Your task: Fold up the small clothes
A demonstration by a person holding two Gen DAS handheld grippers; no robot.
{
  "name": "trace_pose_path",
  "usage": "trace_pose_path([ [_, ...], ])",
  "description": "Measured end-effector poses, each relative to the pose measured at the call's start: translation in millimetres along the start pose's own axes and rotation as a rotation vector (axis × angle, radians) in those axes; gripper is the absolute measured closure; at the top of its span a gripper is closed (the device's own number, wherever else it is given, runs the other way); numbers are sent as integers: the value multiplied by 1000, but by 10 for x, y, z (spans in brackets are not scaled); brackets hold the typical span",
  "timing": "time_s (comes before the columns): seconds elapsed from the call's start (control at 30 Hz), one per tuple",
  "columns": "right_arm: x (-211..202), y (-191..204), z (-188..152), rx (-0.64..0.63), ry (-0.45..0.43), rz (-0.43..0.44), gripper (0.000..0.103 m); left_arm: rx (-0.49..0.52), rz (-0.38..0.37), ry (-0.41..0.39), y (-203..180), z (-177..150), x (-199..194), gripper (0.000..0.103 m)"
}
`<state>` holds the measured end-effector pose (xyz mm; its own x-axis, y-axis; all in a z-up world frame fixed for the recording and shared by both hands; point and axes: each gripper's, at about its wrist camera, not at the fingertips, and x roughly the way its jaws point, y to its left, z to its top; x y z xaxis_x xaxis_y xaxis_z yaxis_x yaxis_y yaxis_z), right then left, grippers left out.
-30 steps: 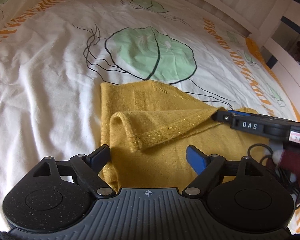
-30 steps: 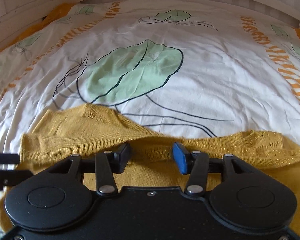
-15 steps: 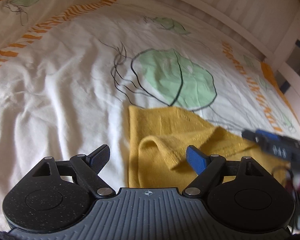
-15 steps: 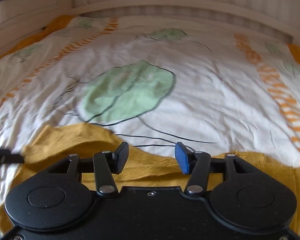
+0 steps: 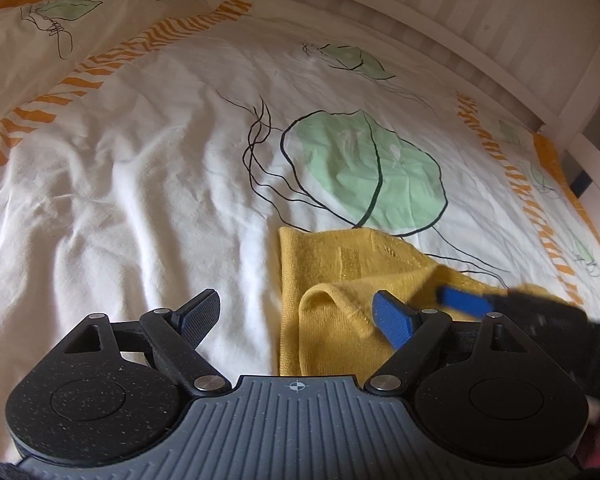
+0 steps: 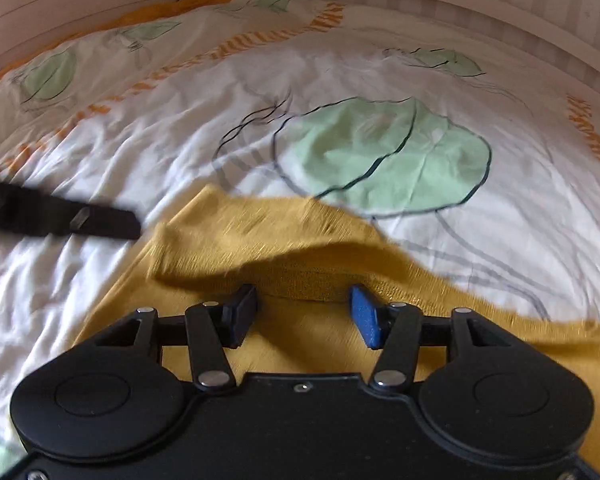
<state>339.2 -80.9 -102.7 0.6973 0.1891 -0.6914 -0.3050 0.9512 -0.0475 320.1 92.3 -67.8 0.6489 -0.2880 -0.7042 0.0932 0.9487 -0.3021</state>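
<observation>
The yellow garment (image 6: 300, 240) lies half-folded at lower centre; both grippers' fingers are held apart, empty. The raised flap should be pressed flat.

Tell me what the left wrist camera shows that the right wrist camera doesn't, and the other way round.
Only the left wrist view shows the left gripper whole, its jaws wide apart over white bedding, and a white post of the bed frame. Only the right wrist view shows the right gripper, jaws apart above the yellow garment. Both share that garment with a raised fold, the leaf-print duvet, and a glimpse of the other gripper.
</observation>
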Motion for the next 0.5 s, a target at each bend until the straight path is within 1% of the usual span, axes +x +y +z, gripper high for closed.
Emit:
trace_pose_path([
  [0.1,45,-184,115,83,-27,-24,43,12,-1,9,-18,-15,18,20],
  [0.23,-224,-519,71,206,-71,-14,43,31,-6,30,-50,-49,62,20],
  [0.37,-636,-899,-166,261,-94,-14,43,78,-5,42,-139,-107,84,20],
  [0.5,-1104,-1375,-553,358,-86,-28,43,124,-18,63,-243,-177,101,20],
])
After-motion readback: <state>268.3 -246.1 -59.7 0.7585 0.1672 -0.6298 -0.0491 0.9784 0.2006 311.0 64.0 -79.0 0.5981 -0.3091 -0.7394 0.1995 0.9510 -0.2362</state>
